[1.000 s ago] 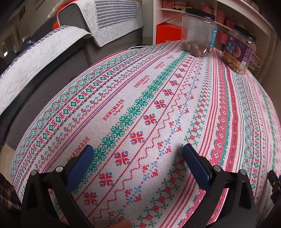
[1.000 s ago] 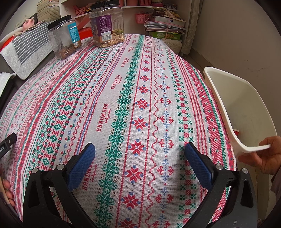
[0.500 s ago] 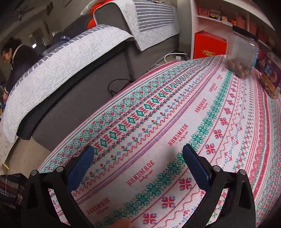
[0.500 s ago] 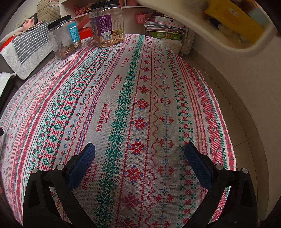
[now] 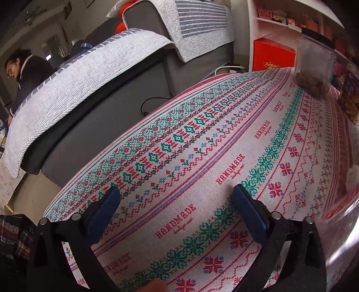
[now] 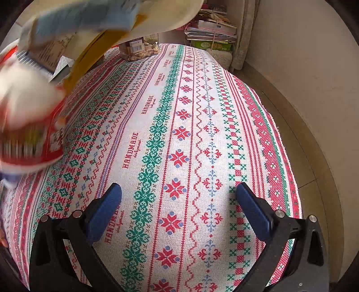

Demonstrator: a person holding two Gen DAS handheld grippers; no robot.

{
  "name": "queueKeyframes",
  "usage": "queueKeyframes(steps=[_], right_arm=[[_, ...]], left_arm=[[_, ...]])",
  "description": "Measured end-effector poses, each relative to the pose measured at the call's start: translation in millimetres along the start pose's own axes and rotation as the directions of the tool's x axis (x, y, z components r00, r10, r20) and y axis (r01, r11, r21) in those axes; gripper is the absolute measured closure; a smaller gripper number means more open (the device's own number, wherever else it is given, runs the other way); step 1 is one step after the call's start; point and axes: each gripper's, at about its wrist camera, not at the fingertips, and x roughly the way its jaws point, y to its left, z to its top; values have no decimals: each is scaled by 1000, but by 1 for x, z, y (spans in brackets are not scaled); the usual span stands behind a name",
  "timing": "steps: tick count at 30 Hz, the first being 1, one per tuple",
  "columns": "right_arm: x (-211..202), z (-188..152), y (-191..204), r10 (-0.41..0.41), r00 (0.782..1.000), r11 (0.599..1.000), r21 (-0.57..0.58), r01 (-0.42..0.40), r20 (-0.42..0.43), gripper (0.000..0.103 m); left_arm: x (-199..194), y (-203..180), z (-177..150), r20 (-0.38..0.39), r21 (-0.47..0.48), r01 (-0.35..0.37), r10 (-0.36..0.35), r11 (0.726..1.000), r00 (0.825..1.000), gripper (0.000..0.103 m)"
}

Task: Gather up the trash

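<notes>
Now the trash (image 6: 31, 125), blurred wrappers and packets, is in the air above the far left of your patterned tablecloth (image 6: 179, 139), under a tilted white bin (image 6: 175, 15). Your right gripper (image 6: 178, 197) and left gripper (image 5: 175, 197) both gape wide, holding nothing.

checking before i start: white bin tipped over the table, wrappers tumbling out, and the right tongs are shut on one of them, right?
Not quite. The right wrist view shows the right tongs open and empty above the tablecloth. The rest holds: the white bin is tipped over the table and blurred wrappers are tumbling out at the left.
</notes>
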Motion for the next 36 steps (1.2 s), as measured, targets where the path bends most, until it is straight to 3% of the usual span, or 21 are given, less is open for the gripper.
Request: queueKeyframes(steps=[22, 30, 36], right_arm=[[0, 0, 1, 0, 1000, 1000, 0, 0, 0, 5], [0, 0, 1, 0, 1000, 1000, 0, 0, 0, 5], [0, 0, 2, 0, 1000, 1000, 0, 0, 0, 5]], left_arm=[[5, -3, 4, -10, -27, 10, -10, 1000, 1000, 6], [10, 4, 4, -32, -85, 63, -66, 994, 997, 5], [10, 3, 4, -31, -82, 64, -67, 995, 997, 5]])
